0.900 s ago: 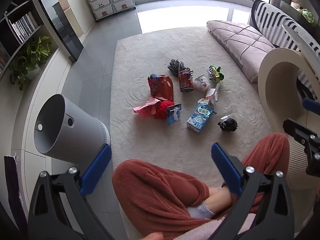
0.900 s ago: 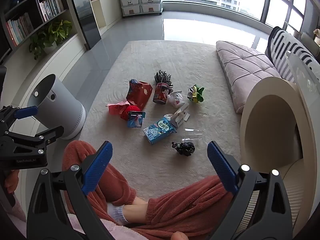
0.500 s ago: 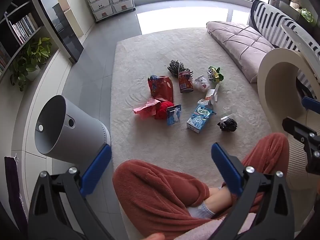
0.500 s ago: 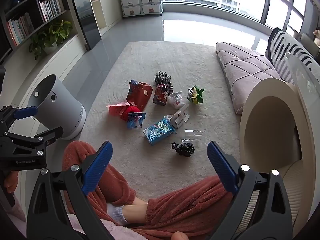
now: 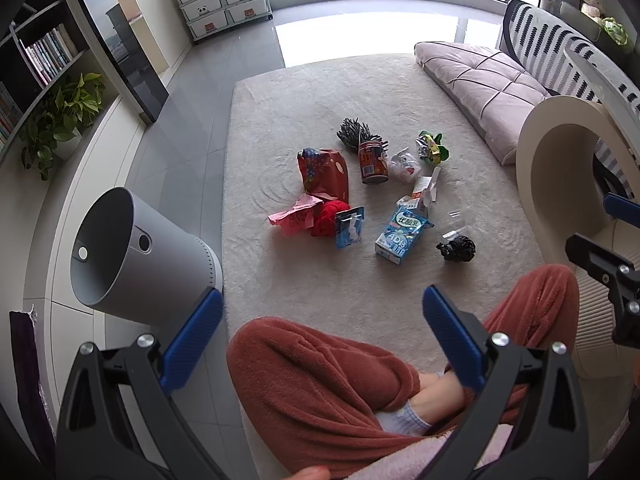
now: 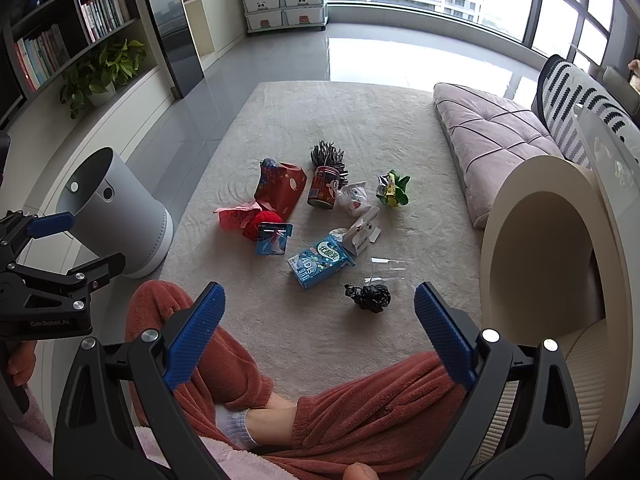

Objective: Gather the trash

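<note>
Trash lies scattered on the beige rug (image 5: 320, 288): a red snack bag (image 5: 324, 172), a red can (image 5: 374, 162), a pink paper (image 5: 294, 218), a blue carton (image 5: 402, 232), a black crumpled bag (image 5: 456, 248) and a green wrapper (image 5: 430, 148). The carton (image 6: 320, 262) and black bag (image 6: 370, 296) also show in the right wrist view. A grey bin (image 5: 132, 256) stands left of the rug, also in the right wrist view (image 6: 116, 216). My left gripper (image 5: 322, 336) and right gripper (image 6: 320, 330) are open and empty, held above the person's knees, well short of the trash.
The person's legs in red trousers (image 5: 328, 384) are crossed below the grippers. A cream round tunnel (image 6: 548, 248) stands at right, a pink cushion (image 5: 484, 88) behind it. Shelves with books and a plant (image 5: 60, 116) line the left wall.
The left wrist view has shifted slightly, with the trash a little lower in frame. Both grippers stay open and empty; nothing was picked up.
</note>
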`<control>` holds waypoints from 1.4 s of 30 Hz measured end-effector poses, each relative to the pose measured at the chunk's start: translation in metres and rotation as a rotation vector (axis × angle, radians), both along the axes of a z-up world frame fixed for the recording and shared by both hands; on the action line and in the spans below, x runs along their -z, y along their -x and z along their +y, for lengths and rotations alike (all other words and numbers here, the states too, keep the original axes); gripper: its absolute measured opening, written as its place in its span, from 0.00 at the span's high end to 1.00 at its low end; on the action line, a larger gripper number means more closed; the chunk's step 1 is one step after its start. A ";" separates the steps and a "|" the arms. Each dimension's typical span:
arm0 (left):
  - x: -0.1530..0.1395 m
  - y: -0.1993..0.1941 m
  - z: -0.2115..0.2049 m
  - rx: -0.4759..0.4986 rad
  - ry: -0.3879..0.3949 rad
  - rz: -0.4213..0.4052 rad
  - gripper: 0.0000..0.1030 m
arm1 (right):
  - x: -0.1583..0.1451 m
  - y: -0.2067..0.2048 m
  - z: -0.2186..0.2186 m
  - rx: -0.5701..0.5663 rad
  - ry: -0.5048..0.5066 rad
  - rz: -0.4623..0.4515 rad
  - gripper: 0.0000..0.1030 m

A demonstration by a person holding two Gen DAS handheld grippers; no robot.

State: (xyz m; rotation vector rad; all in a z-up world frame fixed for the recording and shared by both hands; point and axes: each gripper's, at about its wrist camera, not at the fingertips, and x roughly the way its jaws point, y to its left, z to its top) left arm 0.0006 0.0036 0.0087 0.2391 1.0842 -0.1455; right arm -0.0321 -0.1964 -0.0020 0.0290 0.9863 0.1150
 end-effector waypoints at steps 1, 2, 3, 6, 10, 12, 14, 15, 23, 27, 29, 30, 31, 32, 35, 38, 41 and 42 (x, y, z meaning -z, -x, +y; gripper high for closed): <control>0.001 0.001 -0.001 0.001 -0.001 -0.002 0.03 | 0.000 0.000 0.000 0.000 0.000 0.001 0.10; 0.001 0.001 -0.001 0.001 -0.002 -0.003 0.03 | 0.000 0.000 0.000 0.000 0.000 0.001 0.10; 0.001 0.001 0.000 0.003 -0.001 -0.003 0.03 | 0.000 0.000 0.000 0.000 0.000 0.001 0.10; 0.001 0.001 0.000 0.003 -0.001 -0.003 0.03 | 0.000 0.000 0.000 0.002 0.000 0.003 0.10; 0.001 0.001 0.000 0.001 0.000 -0.001 0.03 | 0.000 0.000 -0.001 0.002 0.002 0.001 0.10; 0.001 0.001 0.000 0.001 -0.001 -0.002 0.03 | 0.000 0.000 -0.002 0.002 0.001 0.000 0.10; 0.004 0.001 0.003 0.000 0.001 -0.003 0.03 | 0.000 0.000 -0.002 0.002 0.002 -0.001 0.10; 0.004 0.001 0.003 -0.002 0.001 -0.003 0.03 | 0.000 0.000 -0.002 0.001 0.001 0.000 0.10; 0.004 0.001 0.003 -0.002 0.001 -0.003 0.03 | 0.001 0.001 0.000 0.000 0.003 0.004 0.10; 0.004 0.001 0.004 -0.001 0.003 -0.003 0.03 | 0.001 0.001 0.000 -0.001 0.003 0.004 0.10; 0.004 0.002 0.004 0.000 0.003 -0.002 0.03 | 0.001 0.001 0.000 0.000 0.006 0.003 0.10; 0.005 0.002 0.004 0.000 0.003 -0.002 0.03 | 0.002 0.001 0.000 0.000 0.006 0.004 0.10; 0.005 0.002 0.004 0.000 0.003 -0.002 0.03 | 0.002 0.001 0.000 0.001 0.005 0.005 0.10; 0.005 0.002 0.004 0.000 0.004 -0.002 0.03 | 0.003 0.001 0.000 0.001 0.005 0.006 0.10; 0.005 0.002 0.004 0.000 0.003 -0.002 0.03 | 0.003 0.002 0.000 0.000 0.004 0.006 0.10; 0.005 0.002 0.004 -0.002 0.004 -0.002 0.03 | 0.003 0.002 0.000 0.000 0.004 0.005 0.10; 0.006 0.002 0.004 -0.005 0.002 -0.001 0.03 | 0.003 0.002 0.001 0.000 0.005 0.005 0.10; 0.006 0.002 0.004 -0.005 0.002 -0.001 0.03 | 0.003 0.002 0.001 0.000 0.005 0.004 0.10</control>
